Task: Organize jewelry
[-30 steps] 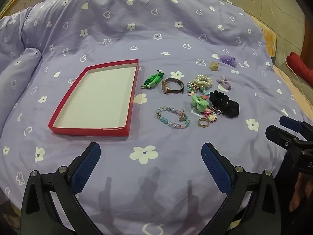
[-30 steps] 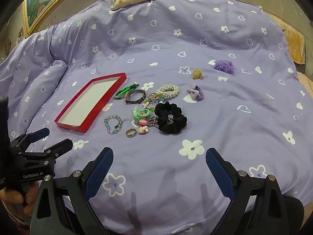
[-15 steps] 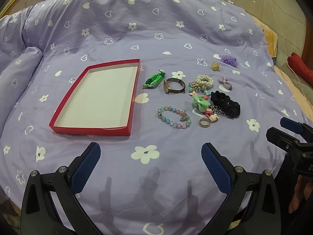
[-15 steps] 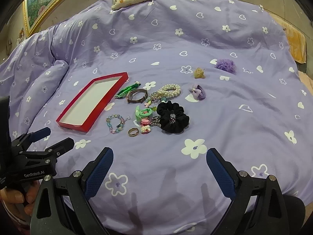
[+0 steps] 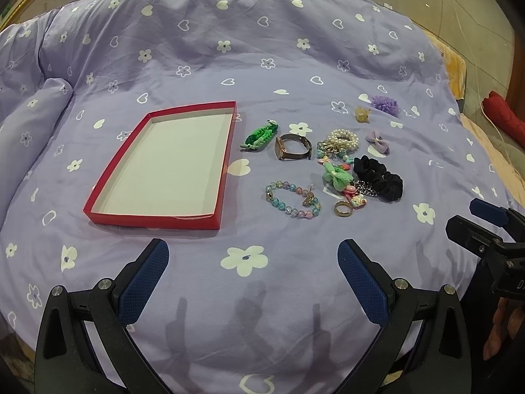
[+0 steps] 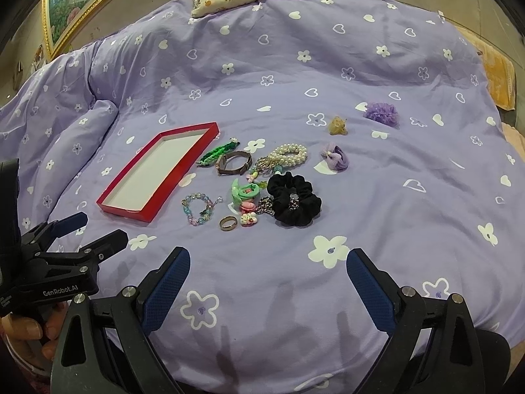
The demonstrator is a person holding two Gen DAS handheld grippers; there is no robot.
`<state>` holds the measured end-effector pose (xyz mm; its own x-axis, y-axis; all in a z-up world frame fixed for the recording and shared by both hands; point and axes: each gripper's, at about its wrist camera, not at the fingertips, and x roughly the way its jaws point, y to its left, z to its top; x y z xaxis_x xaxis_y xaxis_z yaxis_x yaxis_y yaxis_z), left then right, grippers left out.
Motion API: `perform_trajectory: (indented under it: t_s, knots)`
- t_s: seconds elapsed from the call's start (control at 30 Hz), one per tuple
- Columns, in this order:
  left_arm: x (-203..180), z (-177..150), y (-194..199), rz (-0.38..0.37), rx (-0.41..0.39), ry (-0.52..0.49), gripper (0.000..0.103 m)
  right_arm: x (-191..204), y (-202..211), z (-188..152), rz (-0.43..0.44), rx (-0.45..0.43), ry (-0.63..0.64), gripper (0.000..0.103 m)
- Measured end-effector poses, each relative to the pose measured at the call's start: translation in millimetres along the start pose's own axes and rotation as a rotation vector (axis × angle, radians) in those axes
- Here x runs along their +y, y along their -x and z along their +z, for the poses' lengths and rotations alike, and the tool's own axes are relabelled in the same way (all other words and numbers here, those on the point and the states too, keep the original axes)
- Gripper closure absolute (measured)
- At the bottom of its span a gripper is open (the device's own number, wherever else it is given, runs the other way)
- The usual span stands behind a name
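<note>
Jewelry lies on a bed [image 5: 197,49] with a purple flowered cover, to the right of a shallow red tray [image 5: 157,218] with a bare white floor. Nearest the tray are a green braided piece [image 5: 261,135] and a watch [image 5: 293,146]; nearer the cameras sit a bead bracelet [image 5: 292,198] and a ring [image 5: 343,209]. A pearl bracelet [image 5: 343,138], black scrunchie [image 5: 379,178] and purple bow [image 5: 378,141] lie farther right. The left gripper [image 5: 252,256] and right gripper [image 6: 267,262] both hover over the near cover, fingers spread wide and holding nothing. Only the right wrist view shows a framed picture [image 6: 69,10] at far left; only the left wrist view shows a red bundle [image 5: 503,118] at far right.
</note>
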<state>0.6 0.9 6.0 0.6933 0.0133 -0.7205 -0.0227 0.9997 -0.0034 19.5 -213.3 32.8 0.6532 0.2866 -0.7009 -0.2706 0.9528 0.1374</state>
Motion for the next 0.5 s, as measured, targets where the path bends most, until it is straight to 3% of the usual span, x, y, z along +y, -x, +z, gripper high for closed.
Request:
perform_trajectory:
  t_s: [0.5]
  knots:
    - [0.3, 1.0, 1.3, -0.001, -0.007, 0.003, 0.000, -1.6, 0.3, 0.7, -0.001, -0.008, -0.003, 0.006]
